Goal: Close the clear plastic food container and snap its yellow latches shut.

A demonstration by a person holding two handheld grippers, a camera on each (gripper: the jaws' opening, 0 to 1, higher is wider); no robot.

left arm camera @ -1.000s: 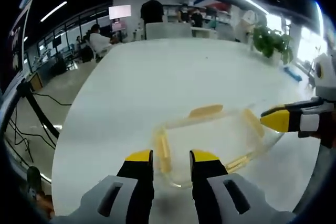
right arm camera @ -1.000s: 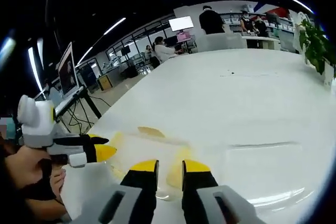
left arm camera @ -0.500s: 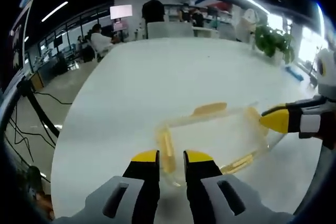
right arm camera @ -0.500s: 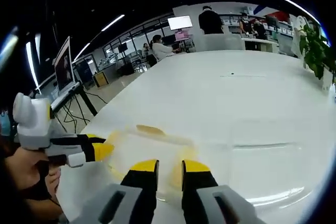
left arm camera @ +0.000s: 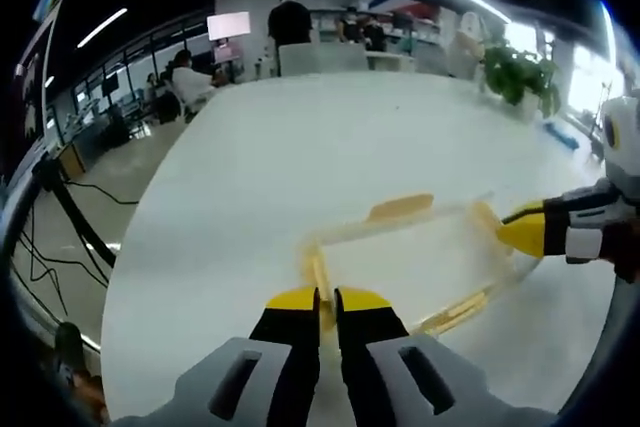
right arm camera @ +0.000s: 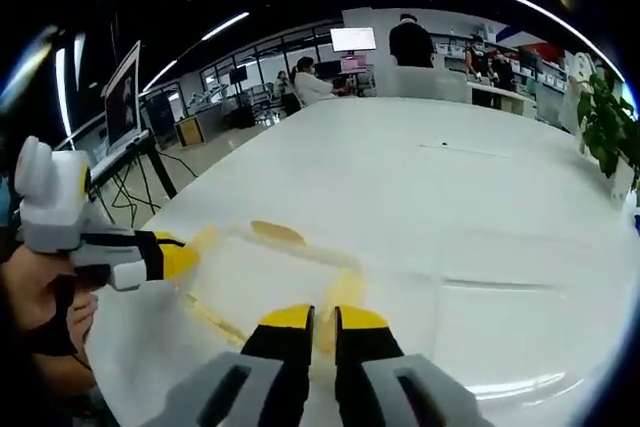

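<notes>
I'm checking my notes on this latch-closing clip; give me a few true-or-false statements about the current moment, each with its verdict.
1. The container sits on a white table. True.
2. The left gripper has its fingers spread wide. False: they are nearly together at a yellow latch.
3. A potted plant stands at the table's far edge. True.
4. The container is blue. False: it is clear with yellow latches.
5. The right gripper is raised far above the container. False: its tips are at a latch on the container's edge.

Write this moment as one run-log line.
left gripper: shut on yellow latch | right gripper: shut on opposite latch | clear food container: lid on
</notes>
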